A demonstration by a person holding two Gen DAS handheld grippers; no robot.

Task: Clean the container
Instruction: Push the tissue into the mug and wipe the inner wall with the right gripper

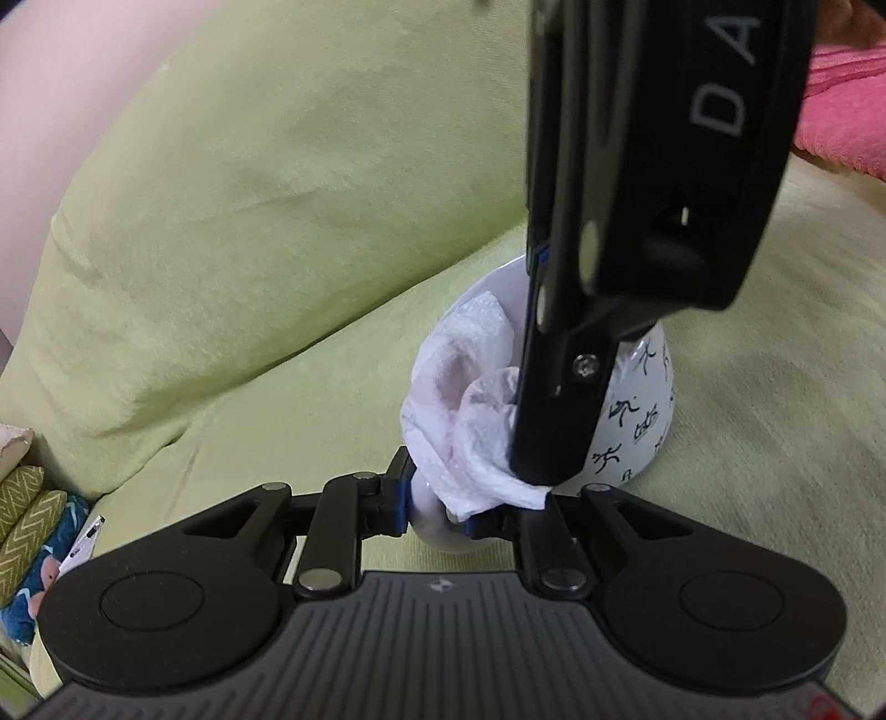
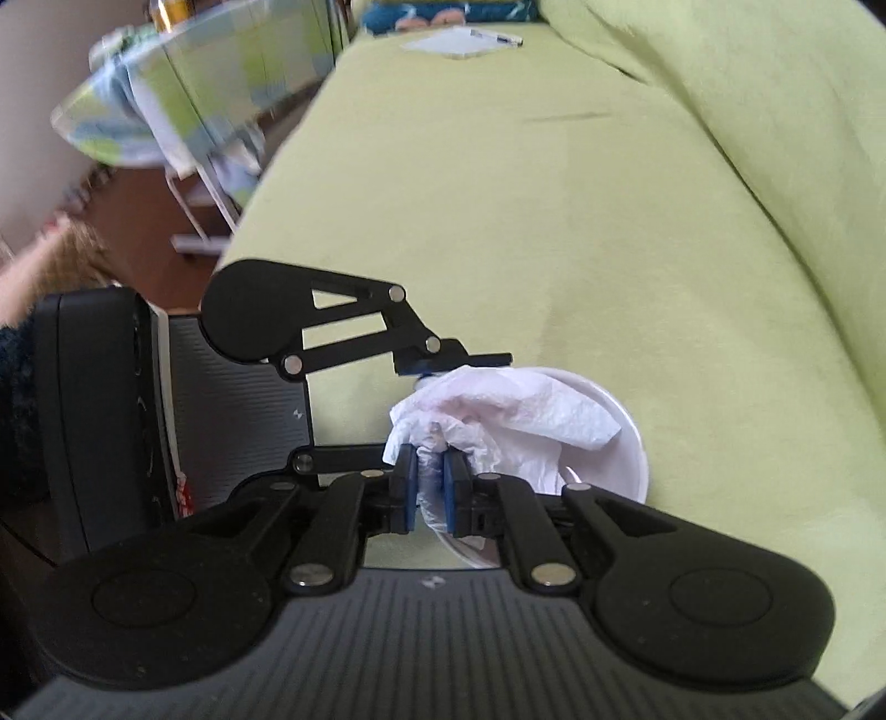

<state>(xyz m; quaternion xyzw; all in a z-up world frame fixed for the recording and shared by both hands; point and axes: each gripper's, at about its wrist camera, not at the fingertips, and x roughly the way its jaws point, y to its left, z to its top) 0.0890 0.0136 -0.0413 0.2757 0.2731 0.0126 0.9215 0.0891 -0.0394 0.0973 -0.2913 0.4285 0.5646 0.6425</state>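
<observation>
A white mug (image 1: 637, 426) printed with small black figures lies tilted on a green sofa seat (image 1: 277, 421). My left gripper (image 1: 437, 515) is shut on the mug's white handle (image 1: 443, 531). My right gripper (image 1: 526, 482) comes down from above, shut on a crumpled white paper tissue (image 1: 470, 421) that fills the mug's mouth. In the right wrist view the blue pads (image 2: 410, 487) of the right gripper (image 2: 431, 482) pinch the tissue (image 2: 498, 410) inside the mug's round rim (image 2: 631, 437). The left gripper (image 2: 423, 382) reaches in from the left. The mug's inside is mostly hidden by tissue.
The sofa's back cushion (image 1: 249, 183) rises behind the mug. A pink cloth (image 1: 841, 122) lies at the upper right, patterned fabric items (image 1: 33, 515) at the far left. A white sheet with a pen (image 2: 459, 41) rests far along the seat. A cloth-covered table (image 2: 166, 99) stands beside the sofa.
</observation>
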